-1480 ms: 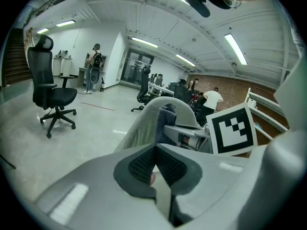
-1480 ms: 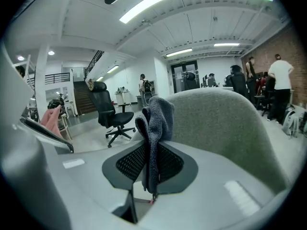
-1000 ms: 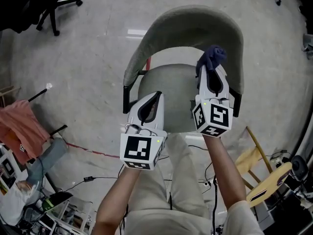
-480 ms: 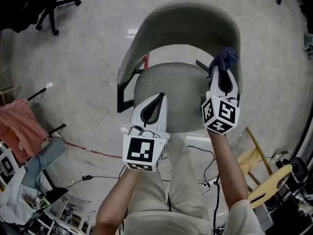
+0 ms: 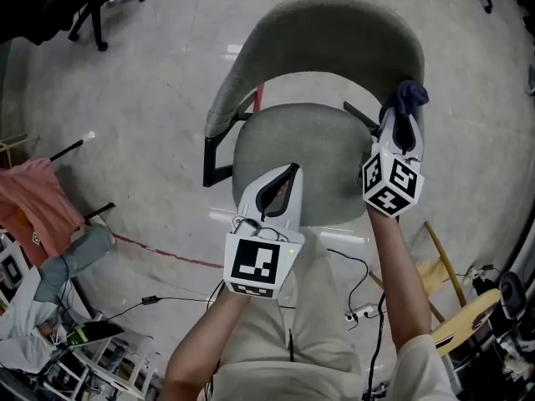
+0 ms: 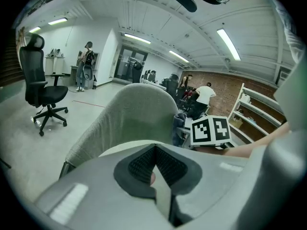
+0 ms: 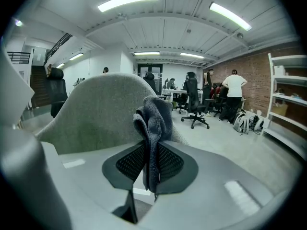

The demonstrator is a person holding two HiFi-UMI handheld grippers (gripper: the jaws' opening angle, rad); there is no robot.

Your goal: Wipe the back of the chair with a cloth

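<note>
The grey-green chair has its curved back (image 5: 334,27) at the top of the head view and its round seat (image 5: 301,149) below. My right gripper (image 5: 403,117) is shut on a dark blue cloth (image 5: 406,96), which sits at the right end of the chair back. In the right gripper view the cloth (image 7: 154,123) stands up between the jaws, with the chair back (image 7: 96,114) just behind it. My left gripper (image 5: 289,172) hovers over the seat's front, shut and holding nothing. In the left gripper view the chair back (image 6: 129,114) rises beyond the left gripper (image 6: 154,150).
A black office chair (image 5: 92,7) stands at the far left. A reddish cloth (image 5: 33,199) and shelving lie at the left edge. Cables (image 5: 347,253) run on the floor by my legs. A wooden frame (image 5: 447,295) is at the right. People stand far off (image 7: 235,92).
My right gripper has carried the cloth rightward along the chair back to its right end. The left gripper has shifted slightly right and nearer to me.
</note>
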